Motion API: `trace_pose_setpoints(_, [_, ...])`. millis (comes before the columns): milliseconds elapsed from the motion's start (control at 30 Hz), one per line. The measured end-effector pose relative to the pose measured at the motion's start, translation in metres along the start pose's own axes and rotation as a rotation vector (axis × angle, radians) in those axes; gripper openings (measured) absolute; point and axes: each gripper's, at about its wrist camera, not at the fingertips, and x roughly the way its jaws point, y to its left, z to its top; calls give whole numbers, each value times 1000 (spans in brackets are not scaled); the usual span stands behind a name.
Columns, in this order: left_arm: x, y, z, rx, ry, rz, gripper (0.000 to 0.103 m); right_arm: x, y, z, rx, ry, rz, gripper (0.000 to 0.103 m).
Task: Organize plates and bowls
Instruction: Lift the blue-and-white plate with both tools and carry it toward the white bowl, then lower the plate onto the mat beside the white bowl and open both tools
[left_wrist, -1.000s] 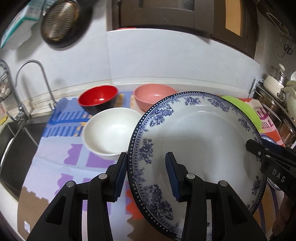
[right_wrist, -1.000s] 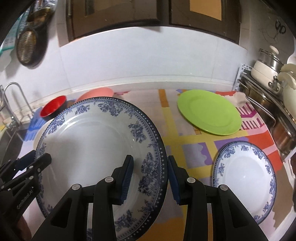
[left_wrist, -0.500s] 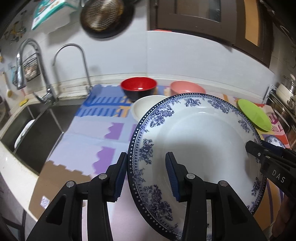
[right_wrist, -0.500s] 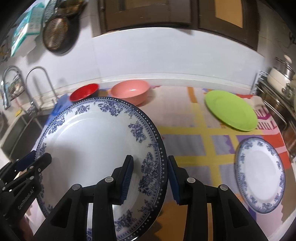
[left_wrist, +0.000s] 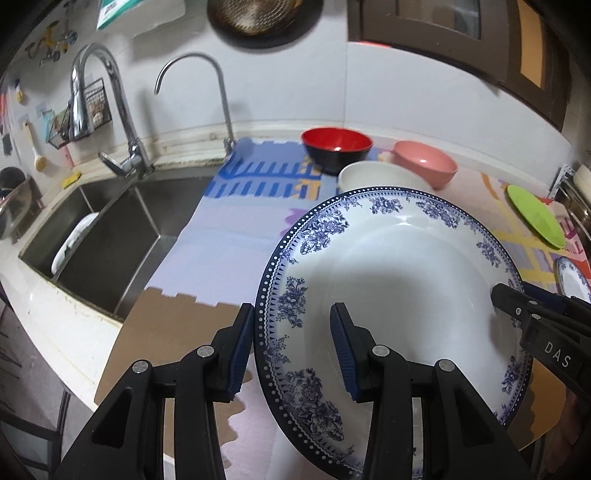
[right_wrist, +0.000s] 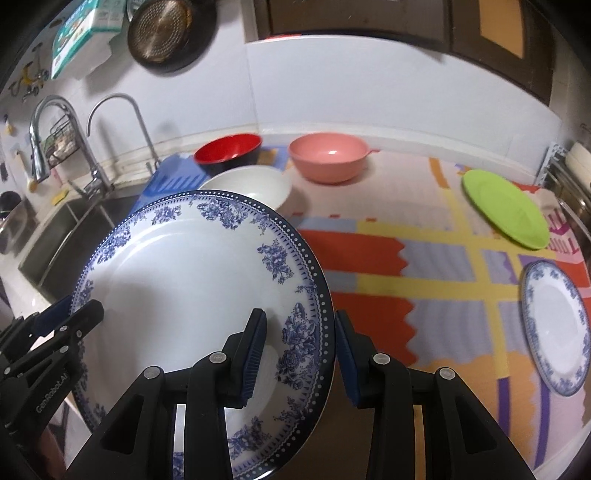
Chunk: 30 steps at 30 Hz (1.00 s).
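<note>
We see the patterned counter mat (right_wrist: 436, 258) spread across the worktop, with the steel sink (left_wrist: 110, 236) at its left end under two taps. Above the mat we hold the large blue-and-white plate (left_wrist: 399, 288) off the surface, tilted, between both claws. The left gripper (left_wrist: 291, 347) straddles the plate's left rim, its jaws partly closed, one blue pad on the outer edge and the other on the plate's face, so it grips the plate. The right gripper (right_wrist: 301, 350) does the same on the opposite rim, jaws partly closed and clamped on that plate. On the mat at the far right lies the green plate (right_wrist: 506, 210), and nearer to us a smaller blue-and-white plate (right_wrist: 557, 328), well apart from the one we carry. Behind the held plate the white bowl (right_wrist: 251, 186) sits just beside the red bowl (right_wrist: 229, 151), with the pink bowl (right_wrist: 328, 160) near them, towards the wall.
</note>
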Motion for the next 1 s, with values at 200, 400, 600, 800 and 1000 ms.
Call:
trace_pose_setpoints(200, [16,13,-10,-16,66,7,41,17,17,-7,-13,65,7,38])
trace_pose_setpoints(400, [30,19,-17,-19,110,13,41,35,25,-13,-18,125,10,38])
trace_pose_setpoints(600, [40,23,-20,-27,143,16,41,47,32,-16,-29,157,6,38])
trace_pose_setpoints(800, [46,23,-23,-32,161,12,41,54,34,-19,-33,181,2,38])
trace_pose_setpoints(1000, [51,23,-24,-36,176,8,41,57,34,-21,-37,193,-3,38])
